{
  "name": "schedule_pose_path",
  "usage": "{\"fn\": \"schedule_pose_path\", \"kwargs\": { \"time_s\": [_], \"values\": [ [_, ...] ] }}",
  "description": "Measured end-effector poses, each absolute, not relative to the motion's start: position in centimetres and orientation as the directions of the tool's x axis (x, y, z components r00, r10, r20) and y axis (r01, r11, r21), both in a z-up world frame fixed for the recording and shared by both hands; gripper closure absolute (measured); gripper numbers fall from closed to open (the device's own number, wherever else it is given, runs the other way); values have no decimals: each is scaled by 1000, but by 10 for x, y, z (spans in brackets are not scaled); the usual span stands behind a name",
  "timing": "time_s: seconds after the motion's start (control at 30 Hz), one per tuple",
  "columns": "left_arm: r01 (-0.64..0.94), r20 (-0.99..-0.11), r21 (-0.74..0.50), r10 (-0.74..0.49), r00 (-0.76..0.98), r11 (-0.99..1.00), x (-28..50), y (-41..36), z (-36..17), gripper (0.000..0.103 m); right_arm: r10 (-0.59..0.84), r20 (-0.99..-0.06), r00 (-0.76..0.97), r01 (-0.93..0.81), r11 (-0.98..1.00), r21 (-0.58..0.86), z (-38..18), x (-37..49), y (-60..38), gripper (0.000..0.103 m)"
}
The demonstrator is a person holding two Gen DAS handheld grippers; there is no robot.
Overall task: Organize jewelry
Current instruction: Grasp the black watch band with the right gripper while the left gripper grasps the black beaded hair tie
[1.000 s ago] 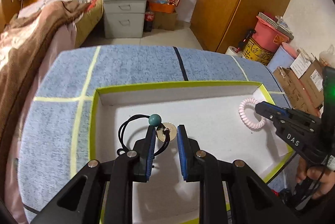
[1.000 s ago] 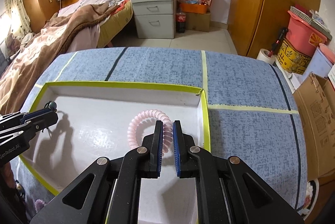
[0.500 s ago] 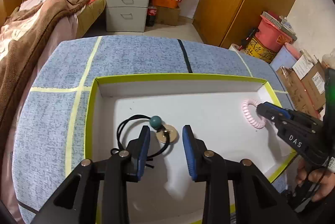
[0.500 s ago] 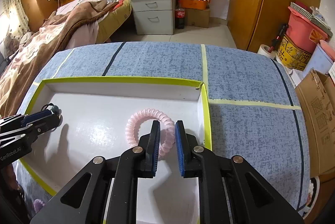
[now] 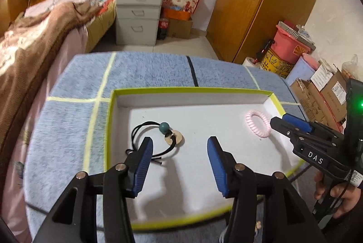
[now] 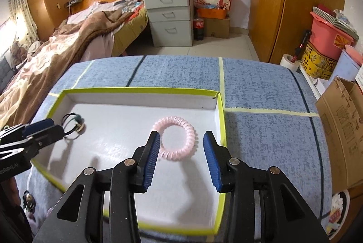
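A white tray with a yellow-green rim (image 5: 192,90) (image 6: 140,90) lies on the blue table. In it, on the left, rests a black hair tie (image 5: 149,140) (image 6: 68,127) with a teal bead and a gold disc. A pink spiral hair tie (image 6: 174,140) (image 5: 258,126) lies at the tray's right. My left gripper (image 5: 179,150) hovers just above the black tie, jaws opening, nothing pressed between the pads. My right gripper (image 6: 180,143) hovers over the pink tie, jaws opening, pads clear of it.
Blue table (image 6: 261,129) with yellow and black tape lines. Small trinkets (image 6: 28,199) lie on the table left of the tray's near corner. A bed (image 6: 68,43), grey drawers (image 6: 169,16), a wardrobe and cardboard boxes (image 6: 342,129) surround the table.
Both grippers opened, letting go of the black tie and the pink tie, which now lie in the tray. Both hands pulled back and up a little.
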State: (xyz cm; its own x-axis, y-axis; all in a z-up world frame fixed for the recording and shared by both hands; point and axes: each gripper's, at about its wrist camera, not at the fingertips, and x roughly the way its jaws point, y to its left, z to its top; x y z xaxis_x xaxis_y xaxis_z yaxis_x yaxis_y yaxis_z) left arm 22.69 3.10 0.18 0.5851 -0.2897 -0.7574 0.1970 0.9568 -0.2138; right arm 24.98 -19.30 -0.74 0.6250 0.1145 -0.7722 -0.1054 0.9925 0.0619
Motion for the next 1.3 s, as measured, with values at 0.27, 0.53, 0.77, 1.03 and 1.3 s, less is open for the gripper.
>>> {"fn": "schedule_pose_path", "kwargs": {
  "time_s": [0.27, 0.53, 0.77, 1.03, 1.3],
  "values": [
    [178, -724, -206, -272, 634, 962, 184, 52, 20, 49, 136, -734, 666, -119, 990, 75, 11, 205, -198, 61],
    [119, -707, -235, -254, 660, 965, 145, 76, 19, 49, 132, -714, 688, -108, 991, 79, 16, 160, -211, 55],
    [105, -700, -240, -247, 670, 965, 113, 86, 15, 49, 127, -721, 681, -95, 992, 85, 10, 129, -222, 55],
    [63, -714, -278, -250, 654, 959, 86, 101, -3, 48, 137, -761, 634, -108, 990, 89, -13, 102, -224, 55],
    [32, -736, -277, -234, 635, 960, 63, 112, -20, 48, 128, -792, 597, -120, 990, 69, -30, 93, -215, 55]
  ]
}}
